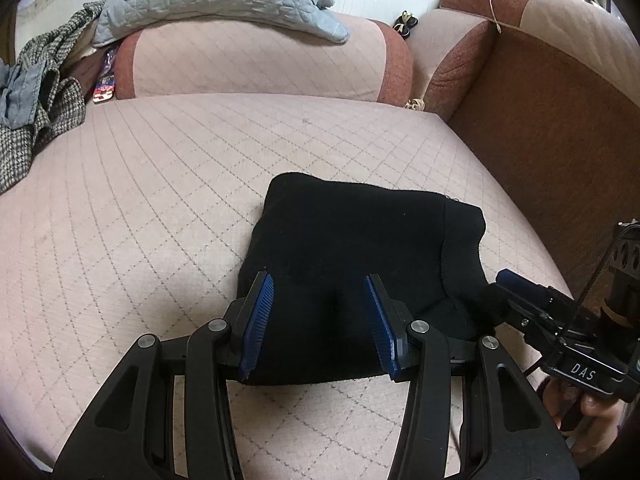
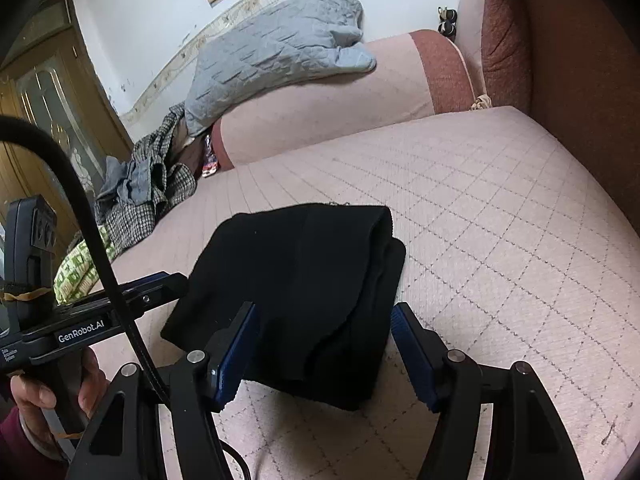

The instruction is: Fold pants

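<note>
Both grippers' fingers (image 1: pixel 260 320) stand spread, straddling folded black pants (image 1: pixel 352 248) (no container) on the sofa cushion (image 1: pixel 160 184).

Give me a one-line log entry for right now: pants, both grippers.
black pants: folded bundle on sofa seat | left gripper: open, straddling near edge | right gripper: open, bundle between pads, not pinched

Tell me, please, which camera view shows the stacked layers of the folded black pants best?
The right wrist view: the folded black pants turn their layered right edge towards it, so the stacked folds show. In the left wrist view the pants look like one flat dark shape with a single seam.
</note>
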`<state>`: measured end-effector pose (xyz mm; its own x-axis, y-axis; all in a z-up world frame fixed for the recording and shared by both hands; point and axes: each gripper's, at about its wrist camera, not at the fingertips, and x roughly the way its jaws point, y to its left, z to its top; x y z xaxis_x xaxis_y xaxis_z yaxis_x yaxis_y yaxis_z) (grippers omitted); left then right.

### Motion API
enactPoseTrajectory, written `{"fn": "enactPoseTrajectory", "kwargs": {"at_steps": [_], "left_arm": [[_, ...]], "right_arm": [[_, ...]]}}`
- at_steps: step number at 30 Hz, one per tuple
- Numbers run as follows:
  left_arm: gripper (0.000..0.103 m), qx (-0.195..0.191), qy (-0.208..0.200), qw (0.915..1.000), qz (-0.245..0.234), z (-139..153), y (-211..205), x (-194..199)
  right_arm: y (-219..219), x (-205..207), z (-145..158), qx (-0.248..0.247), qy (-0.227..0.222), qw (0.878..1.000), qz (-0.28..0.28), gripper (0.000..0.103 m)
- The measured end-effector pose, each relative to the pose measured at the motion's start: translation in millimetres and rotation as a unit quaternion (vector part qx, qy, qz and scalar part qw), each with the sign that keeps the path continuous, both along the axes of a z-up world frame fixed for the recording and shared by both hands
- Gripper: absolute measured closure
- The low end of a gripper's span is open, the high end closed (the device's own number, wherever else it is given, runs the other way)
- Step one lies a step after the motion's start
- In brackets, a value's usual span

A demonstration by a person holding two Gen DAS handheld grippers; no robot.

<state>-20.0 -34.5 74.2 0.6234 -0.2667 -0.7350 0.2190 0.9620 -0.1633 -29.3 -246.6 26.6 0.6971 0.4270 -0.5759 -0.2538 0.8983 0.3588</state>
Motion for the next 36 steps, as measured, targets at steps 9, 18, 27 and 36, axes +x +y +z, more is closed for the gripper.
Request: {"fn": "enactPoseTrajectory", "kwargs": {"at_steps": [9,18,27,36], "left_arm": [[0.057,-0.005,0.002,1.0000,0.007,-2,6,3],[0.057,0.007,-0.003,0.9999,0.011,-5,6,2],[0.057,-0.002,0.000,0.9997,0.024,-8,13,4],[0.057,0.001,0.001,0.9997,0.023,-12,13,4]], "right_arm": [[-3,5,-3,0.002,0.008,1.000,-0.007,0.036],[-6,4,-5,0.009,0.013,1.000,-0.008,0.035],[-2,2,-5,0.011,0.015,1.000,-0.006,0.035],[2,3,-5,0.006,0.016,1.000,-0.002,0.034]]}}
